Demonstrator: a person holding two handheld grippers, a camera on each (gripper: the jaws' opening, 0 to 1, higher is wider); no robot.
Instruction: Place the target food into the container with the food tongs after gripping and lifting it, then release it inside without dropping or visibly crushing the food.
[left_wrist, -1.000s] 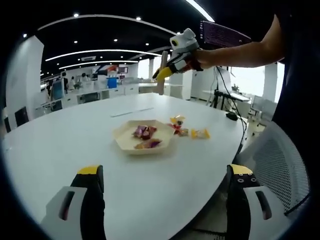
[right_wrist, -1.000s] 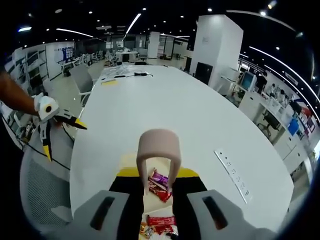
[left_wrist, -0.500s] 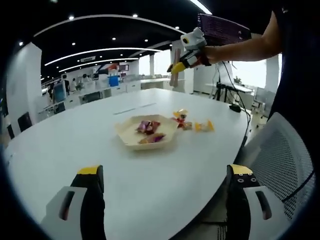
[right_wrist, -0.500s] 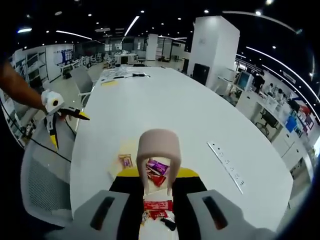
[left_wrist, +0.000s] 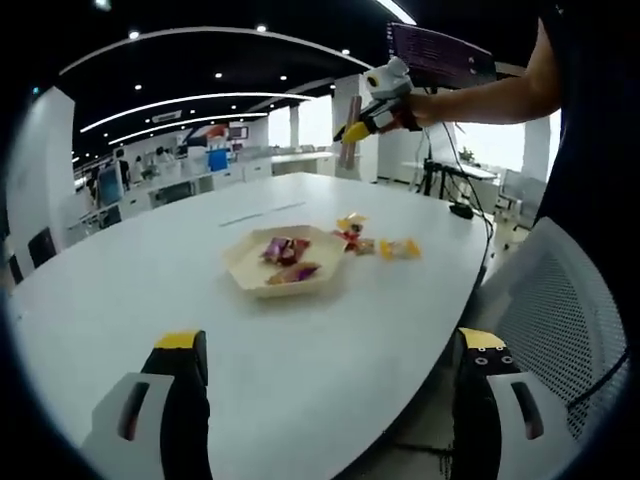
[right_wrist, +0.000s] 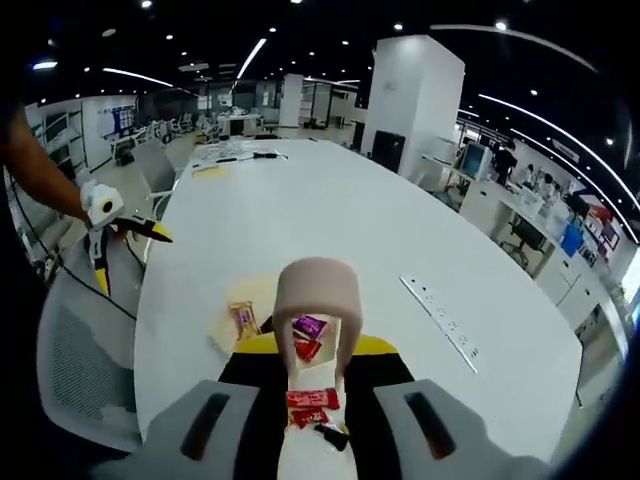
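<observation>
A beige hexagonal dish (left_wrist: 283, 262) sits on the white table (left_wrist: 150, 290) and holds several wrapped candies (left_wrist: 280, 248). More loose candies (left_wrist: 398, 247) lie just right of it. My left gripper (left_wrist: 330, 420) hovers open near the table's front edge, far short of the dish, with nothing between its fingers. My right gripper (left_wrist: 356, 127) is high above and beyond the dish on a person's arm. In the right gripper view it (right_wrist: 317, 400) is shut on the beige food tongs (right_wrist: 317, 285). A purple and red candy (right_wrist: 306, 332) shows through the tongs' arch.
A grey mesh chair (left_wrist: 560, 310) stands at the table's right edge. A long strip (right_wrist: 438, 318) is set into the tabletop beyond the dish. The left gripper (right_wrist: 130, 258), held over a chair (right_wrist: 75, 360), shows open at the left. Desks and pillars fill the room behind.
The right gripper with the tongs has moved up and farther away from the dish. In the right gripper view the candies have slid lower and look smaller. The left gripper stays open.
</observation>
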